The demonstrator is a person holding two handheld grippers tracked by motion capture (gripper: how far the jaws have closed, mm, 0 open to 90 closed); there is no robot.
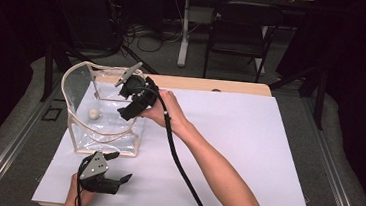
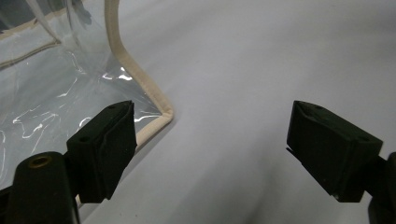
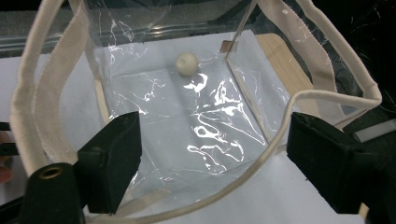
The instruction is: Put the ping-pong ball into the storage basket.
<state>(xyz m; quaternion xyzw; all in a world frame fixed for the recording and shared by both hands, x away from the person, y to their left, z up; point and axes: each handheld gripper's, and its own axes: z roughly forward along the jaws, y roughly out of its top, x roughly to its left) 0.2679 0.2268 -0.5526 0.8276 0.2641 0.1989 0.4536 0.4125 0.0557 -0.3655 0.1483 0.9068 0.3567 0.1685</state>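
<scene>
Black jaws of the left gripper [image 1: 125,179] are standing wide apart and empty near the table's front edge, just beside the clear plastic bag [image 1: 118,130]. Farther off, the right gripper [image 1: 126,109] is hanging open over the bag's mouth, holding nothing. Inside is lying a small white ball [image 3: 187,63], probably light and prone to rolling; the floppy bag is best gripped at its cloth rim.

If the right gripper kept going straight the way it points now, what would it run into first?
Probably the clear floor of the bag: the right gripper, jaws open, points down into its open top. The small white ball lies farther along.
</scene>
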